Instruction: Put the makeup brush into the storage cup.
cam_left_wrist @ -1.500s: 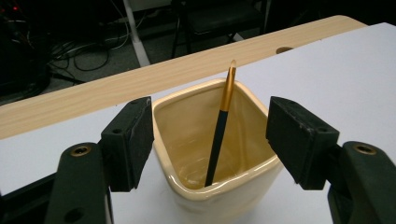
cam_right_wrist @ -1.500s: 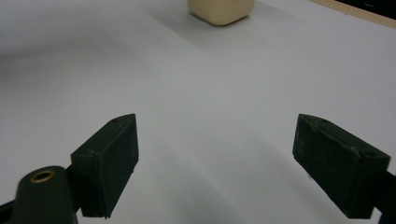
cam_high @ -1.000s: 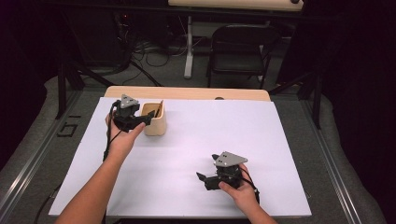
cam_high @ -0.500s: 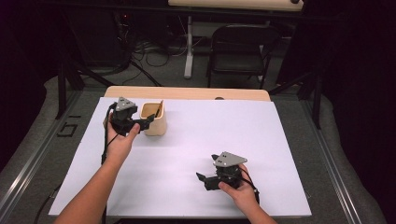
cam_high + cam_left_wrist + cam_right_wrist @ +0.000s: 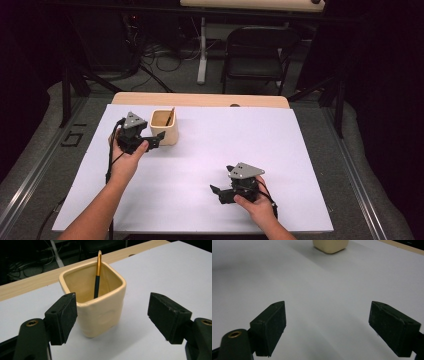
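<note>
Nearest the person, the right gripper rests on the white table sheet, jaws wide and empty, unmoved since a second ago. Farther off at the left, the left gripper has just been opening its jaws; they now stand wide beside the cream cup, pads clear of it. Inside the cup leans a black-and-gold pen.

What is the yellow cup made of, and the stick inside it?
The cream-yellow square cup looks like glazed ceramic: thick rounded rim, soft shine, slightly dimpled walls. The thin stick with a gold top and dark lower part could be painted wood or metal; I can't tell.
</note>
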### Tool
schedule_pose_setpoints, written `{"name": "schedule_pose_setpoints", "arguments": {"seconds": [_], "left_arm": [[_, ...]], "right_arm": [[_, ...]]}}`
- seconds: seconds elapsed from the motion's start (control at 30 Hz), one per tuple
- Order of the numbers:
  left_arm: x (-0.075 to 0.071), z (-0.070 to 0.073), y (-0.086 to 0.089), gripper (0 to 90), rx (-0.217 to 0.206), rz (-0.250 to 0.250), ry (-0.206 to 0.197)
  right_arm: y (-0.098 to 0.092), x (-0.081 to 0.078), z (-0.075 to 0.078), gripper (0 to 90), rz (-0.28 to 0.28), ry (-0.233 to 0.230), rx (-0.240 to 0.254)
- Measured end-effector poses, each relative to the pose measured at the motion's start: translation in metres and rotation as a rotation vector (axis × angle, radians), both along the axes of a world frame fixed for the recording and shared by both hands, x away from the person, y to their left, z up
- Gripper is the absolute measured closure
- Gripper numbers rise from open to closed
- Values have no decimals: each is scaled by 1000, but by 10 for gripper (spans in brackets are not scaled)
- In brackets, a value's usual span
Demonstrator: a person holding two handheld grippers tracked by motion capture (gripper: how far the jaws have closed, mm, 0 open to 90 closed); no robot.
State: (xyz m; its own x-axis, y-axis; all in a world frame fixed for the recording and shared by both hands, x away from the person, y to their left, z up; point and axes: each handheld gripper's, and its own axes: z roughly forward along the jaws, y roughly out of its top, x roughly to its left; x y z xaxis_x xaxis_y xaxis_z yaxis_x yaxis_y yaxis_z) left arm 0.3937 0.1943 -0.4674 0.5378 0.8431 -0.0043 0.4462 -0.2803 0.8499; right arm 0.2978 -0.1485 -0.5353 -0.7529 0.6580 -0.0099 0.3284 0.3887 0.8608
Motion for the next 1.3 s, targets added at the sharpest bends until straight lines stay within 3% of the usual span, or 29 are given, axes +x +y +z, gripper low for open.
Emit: {"name": "schedule_pose_setpoints", "arguments": {"seconds": [0.87, 1.3], "left_arm": [[-58, -37, 17, 240, -24, -84, 4], [-82, -49, 26, 239, -46, -118, 8]], "right_arm": [[-6, -1, 3, 144, -13, 2, 2], [-40, -11, 1, 144, -71, 3, -3]]}}
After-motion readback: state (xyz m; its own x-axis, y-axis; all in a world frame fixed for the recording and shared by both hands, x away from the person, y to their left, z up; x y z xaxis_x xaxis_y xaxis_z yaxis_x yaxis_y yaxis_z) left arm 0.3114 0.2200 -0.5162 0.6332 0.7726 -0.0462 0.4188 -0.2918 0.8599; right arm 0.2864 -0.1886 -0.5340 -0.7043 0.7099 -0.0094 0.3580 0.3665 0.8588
